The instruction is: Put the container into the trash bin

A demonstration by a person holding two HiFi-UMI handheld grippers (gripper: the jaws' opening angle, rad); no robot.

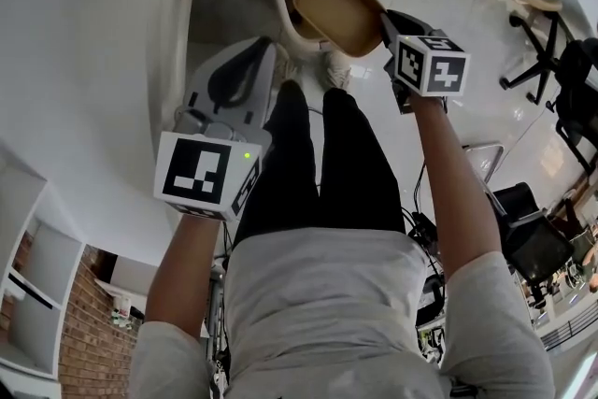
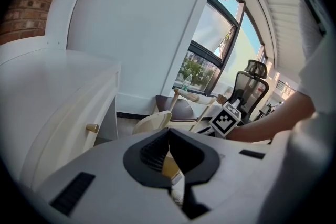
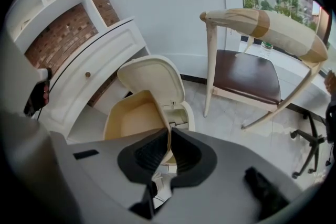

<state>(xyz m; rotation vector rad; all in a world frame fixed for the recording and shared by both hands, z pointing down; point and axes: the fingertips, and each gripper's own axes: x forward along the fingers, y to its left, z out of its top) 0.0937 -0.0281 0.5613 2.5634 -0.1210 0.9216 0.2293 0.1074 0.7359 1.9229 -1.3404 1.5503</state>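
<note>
Left gripper (image 2: 168, 131) jaws clenched empty, right gripper (image 3: 169, 131) jaws grasping container (image 3: 131, 115) rim above trash bin (image 3: 151, 76)

Tan shallow rectangular container (image 1: 336, 9): one. Cream lidded trash bin (image 3: 149, 76): one. Grey two-jaw grippers: two, left gripper (image 2: 169, 134) and right gripper (image 3: 169, 134). Pale wooden chair (image 3: 247, 78), brown seat: one. Black office chairs (image 1: 572, 70), right edge of head view: seemingly two, area cluttered.
</note>
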